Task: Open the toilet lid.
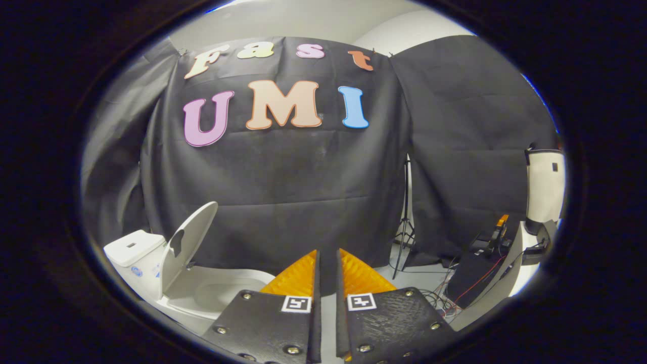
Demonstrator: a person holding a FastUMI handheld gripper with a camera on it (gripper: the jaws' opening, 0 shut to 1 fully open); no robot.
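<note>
The gripper point(328, 263) sits at the bottom centre of the frame, its jaws nearly closed on nothing. At lower left, the toilet lid point(189, 240) stands raised above the toilet bowl point(222, 293), well apart from the jaws.

The gripper point(327, 263) is pointing forward and roughly level, its two orange fingers point(295, 278) lying nearly parallel with only a narrow gap between them, gripping nothing, their black mounting plates each showing a square marker.
</note>
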